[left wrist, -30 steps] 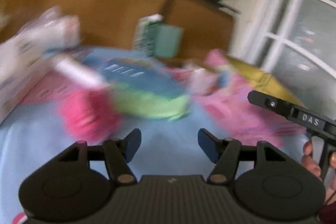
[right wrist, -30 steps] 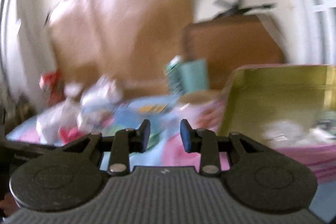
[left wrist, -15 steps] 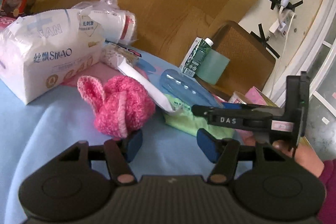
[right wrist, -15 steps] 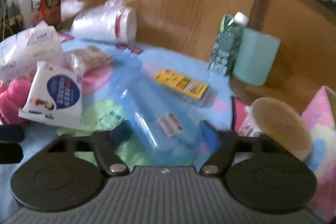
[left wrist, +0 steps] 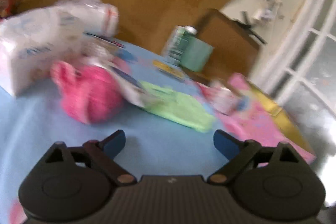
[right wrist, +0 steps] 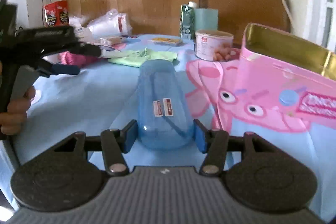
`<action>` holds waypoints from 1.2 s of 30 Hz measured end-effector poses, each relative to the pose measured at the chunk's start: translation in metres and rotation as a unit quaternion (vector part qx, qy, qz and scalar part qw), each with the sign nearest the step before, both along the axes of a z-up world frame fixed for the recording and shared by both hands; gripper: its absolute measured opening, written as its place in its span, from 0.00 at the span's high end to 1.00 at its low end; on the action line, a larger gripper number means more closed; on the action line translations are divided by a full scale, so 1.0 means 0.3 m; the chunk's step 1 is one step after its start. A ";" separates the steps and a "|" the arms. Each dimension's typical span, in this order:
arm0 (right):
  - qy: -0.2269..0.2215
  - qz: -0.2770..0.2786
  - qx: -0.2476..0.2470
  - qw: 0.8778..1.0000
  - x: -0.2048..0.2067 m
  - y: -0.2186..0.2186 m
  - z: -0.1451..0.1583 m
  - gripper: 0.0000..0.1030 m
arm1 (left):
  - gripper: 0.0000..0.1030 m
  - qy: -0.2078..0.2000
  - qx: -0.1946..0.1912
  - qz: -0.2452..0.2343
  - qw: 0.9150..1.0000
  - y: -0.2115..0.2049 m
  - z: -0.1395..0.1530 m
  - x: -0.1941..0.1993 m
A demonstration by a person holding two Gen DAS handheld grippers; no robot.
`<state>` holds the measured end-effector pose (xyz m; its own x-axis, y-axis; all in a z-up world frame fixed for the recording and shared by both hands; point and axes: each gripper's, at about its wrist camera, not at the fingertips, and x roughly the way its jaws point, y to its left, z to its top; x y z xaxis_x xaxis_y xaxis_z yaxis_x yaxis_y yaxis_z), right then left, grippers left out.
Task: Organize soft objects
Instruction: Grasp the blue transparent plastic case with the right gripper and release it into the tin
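Blue plastic case (right wrist: 162, 106) lay between right gripper (right wrist: 164, 135) pads, grip tight on both sides, beside pink tin (right wrist: 279, 68) wall; left gripper (left wrist: 169, 141) jaws opening, nothing between, bare blue cloth (left wrist: 52, 119) ahead; pink knit (left wrist: 90, 91) and green cloth (left wrist: 178, 106) beyond, touching white packet (left wrist: 130, 85)
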<state>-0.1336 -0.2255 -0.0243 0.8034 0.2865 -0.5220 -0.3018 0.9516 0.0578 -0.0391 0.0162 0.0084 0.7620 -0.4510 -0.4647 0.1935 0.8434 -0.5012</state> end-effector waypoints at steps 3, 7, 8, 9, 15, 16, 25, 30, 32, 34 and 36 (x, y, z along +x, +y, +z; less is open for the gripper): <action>-0.009 0.002 0.005 1.000 -0.008 0.007 -0.006 0.28 | 0.09 -0.004 -0.001 -0.057 0.998 -0.121 0.039 -0.042; -0.013 0.007 0.019 1.000 0.022 0.010 -0.016 0.45 | 0.26 0.055 0.042 -0.118 0.991 -0.299 0.017 -0.008; -0.019 0.009 0.024 0.999 0.019 0.006 -0.020 0.45 | 0.32 0.069 0.038 -0.132 0.988 -0.331 -0.001 0.009; -0.020 0.012 0.034 0.999 0.013 0.002 -0.021 0.46 | 0.33 0.061 0.044 -0.132 0.988 -0.359 0.002 0.008; -0.095 -0.038 0.048 0.994 -0.029 -0.092 0.075 0.46 | 0.38 -0.005 0.038 -0.177 0.983 -0.501 0.158 0.005; -0.109 -0.048 0.053 0.991 -0.021 -0.117 0.096 0.46 | 0.38 -0.017 0.042 -0.183 0.982 -0.538 0.190 0.018; -0.107 -0.150 0.082 0.979 0.244 -0.332 0.123 0.45 | 0.33 -0.032 0.101 -0.192 0.976 -0.881 0.210 0.248; -0.088 -0.180 0.060 0.978 0.362 -0.354 0.072 0.37 | 0.33 -0.026 0.090 -0.163 0.982 -0.839 0.202 0.292; -0.108 -0.180 0.068 0.975 0.307 -0.374 0.067 0.37 | 0.32 -0.047 0.070 -0.167 0.982 -0.740 0.229 0.251; -0.132 -0.184 0.082 0.971 0.239 -0.376 0.075 0.37 | 0.28 -0.066 0.058 -0.160 0.983 -0.625 0.239 0.192; -0.155 -0.179 0.096 0.967 0.181 -0.363 0.088 0.37 | 0.27 -0.073 0.054 -0.149 0.985 -0.504 0.219 0.132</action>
